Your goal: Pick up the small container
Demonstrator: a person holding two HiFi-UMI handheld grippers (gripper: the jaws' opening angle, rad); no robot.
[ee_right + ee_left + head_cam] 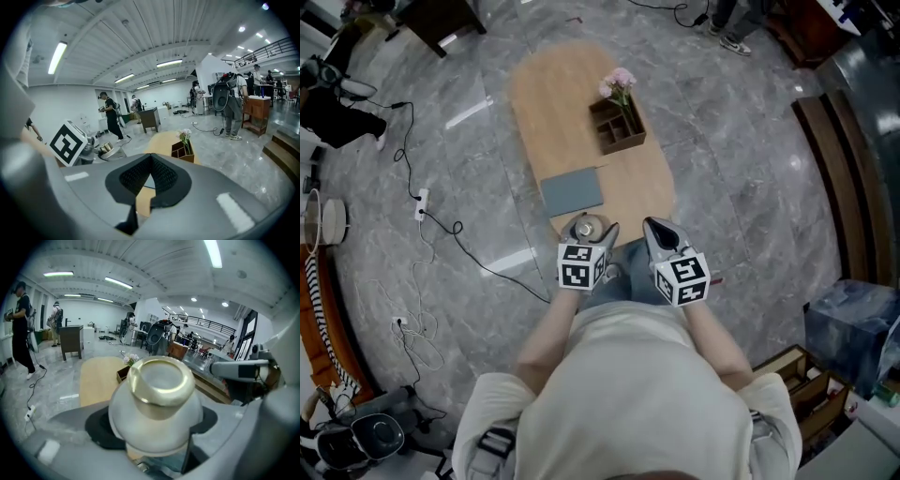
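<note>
Very near to its own camera, the left gripper [592,238] is clamped on the small container [157,399], a white round pot with a gold rim. The dark pads press on its wide belly from both sides, and the opening looks upward. In the head view the pot hangs at the near end of the wooden table [562,103], just beside the grey mat [572,192]. I think it is already off the surface, but I cannot be sure. The right gripper [150,164] has its jaws together on nothing, and it hangs beside the left one. To do this step well, the squeeze should be steady, because a round glazed wall can slip. The pot should rise straight and upright, well apart from the box with flowers [617,127]
</note>
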